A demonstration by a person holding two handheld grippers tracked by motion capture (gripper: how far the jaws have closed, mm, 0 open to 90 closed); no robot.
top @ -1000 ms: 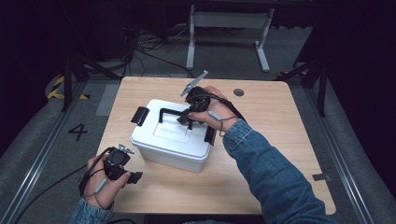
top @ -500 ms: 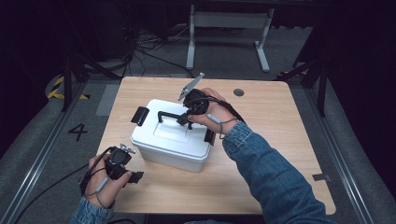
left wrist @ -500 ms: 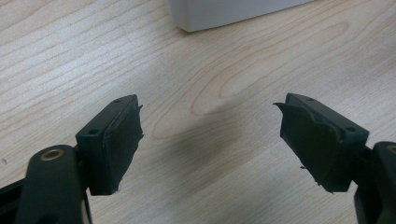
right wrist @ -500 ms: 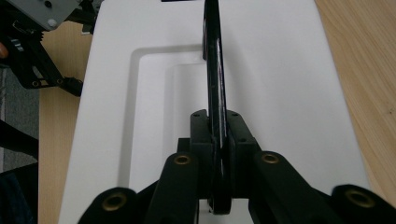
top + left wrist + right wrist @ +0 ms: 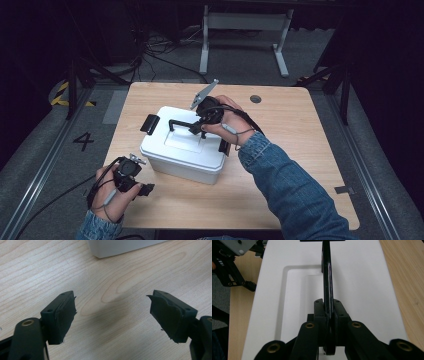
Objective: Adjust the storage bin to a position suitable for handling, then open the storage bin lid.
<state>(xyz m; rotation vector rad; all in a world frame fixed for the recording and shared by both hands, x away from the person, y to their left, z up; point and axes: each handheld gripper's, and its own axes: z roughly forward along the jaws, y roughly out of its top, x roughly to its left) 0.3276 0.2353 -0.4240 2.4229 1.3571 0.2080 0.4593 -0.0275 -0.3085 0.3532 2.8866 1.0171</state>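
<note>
Right hand-held gripper is reaching in from the right on a bent arm in a denim sleeve, jaws just closed and clamping the black handle. Left hand-held gripper is sitting low at the near left, hand wrapping it, jaws standing wide apart, gripping nothing, pointing right.

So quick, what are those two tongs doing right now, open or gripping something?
Left tongs: open, nothing between them, over the wooden table.
Right tongs: closed on the black handle of the white box.
</note>
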